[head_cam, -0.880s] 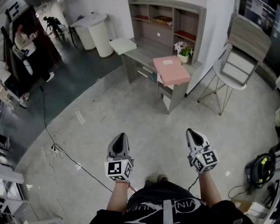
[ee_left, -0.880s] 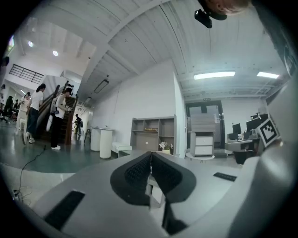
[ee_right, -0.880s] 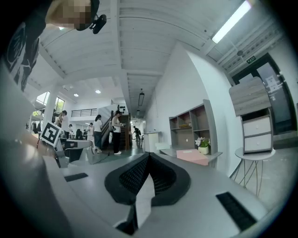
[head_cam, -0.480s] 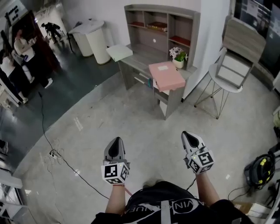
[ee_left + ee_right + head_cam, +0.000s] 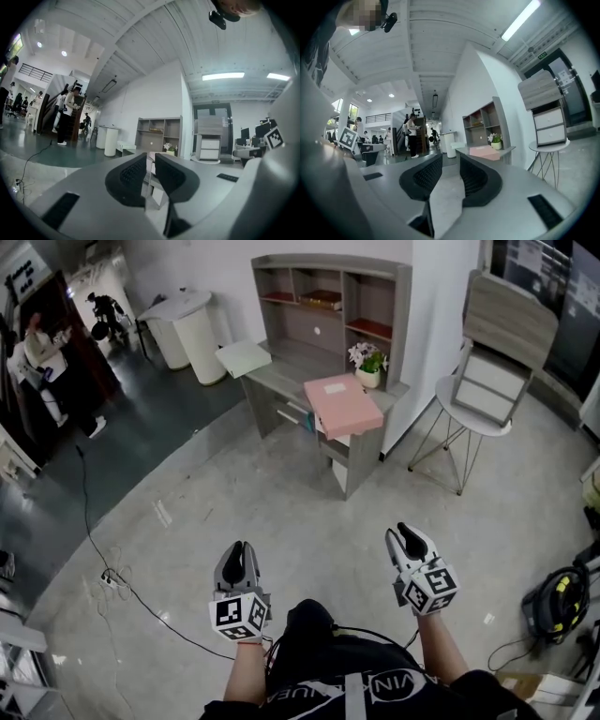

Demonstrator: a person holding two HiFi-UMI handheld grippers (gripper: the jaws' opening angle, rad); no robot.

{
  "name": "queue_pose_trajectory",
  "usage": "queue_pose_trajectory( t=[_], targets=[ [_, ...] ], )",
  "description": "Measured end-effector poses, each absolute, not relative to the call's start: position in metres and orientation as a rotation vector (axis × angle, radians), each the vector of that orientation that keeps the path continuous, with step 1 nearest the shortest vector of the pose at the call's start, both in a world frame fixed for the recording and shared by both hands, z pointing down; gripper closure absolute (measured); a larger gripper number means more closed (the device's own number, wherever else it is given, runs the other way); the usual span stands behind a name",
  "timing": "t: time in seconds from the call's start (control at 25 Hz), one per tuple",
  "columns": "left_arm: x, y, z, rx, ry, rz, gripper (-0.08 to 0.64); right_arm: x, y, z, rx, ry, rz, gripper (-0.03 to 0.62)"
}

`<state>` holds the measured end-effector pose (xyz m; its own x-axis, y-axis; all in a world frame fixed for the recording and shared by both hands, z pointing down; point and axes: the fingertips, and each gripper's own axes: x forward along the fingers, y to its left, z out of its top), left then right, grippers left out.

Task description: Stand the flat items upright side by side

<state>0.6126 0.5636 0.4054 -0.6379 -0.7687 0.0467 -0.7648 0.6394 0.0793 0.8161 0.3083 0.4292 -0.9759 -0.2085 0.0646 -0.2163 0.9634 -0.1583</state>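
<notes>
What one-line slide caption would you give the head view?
Person facing grey desk with pink flat item lying on it; left gripper and right gripper held level, both empty.

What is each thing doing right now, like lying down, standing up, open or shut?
pink flat item: lying flat on the desk, sticking out past its edge.
pale green flat item: lying flat at the desk's other end.
flower pot: standing upright on the desk.
left gripper: jaws nearly together, empty.
right gripper: jaws slightly apart, empty.
</notes>
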Motion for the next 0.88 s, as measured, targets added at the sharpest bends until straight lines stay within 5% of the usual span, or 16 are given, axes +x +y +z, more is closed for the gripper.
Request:
queue_pose_trajectory(
  t=[0.2, 0.88],
  targets=[
    [0.611, 0.538, 0.411, 1.344, -2.729, -0.081, 0.438, 0.827, 0.282, 0.439, 0.39, -3.051, 0.345, 0.446],
    [0.473, 0.437, 0.434, 1.359, -2.603, -0.059, 0.423, 0.71, 0.195, 0.455, 0.443, -2.978, 0.413, 0.428]
  ],
)
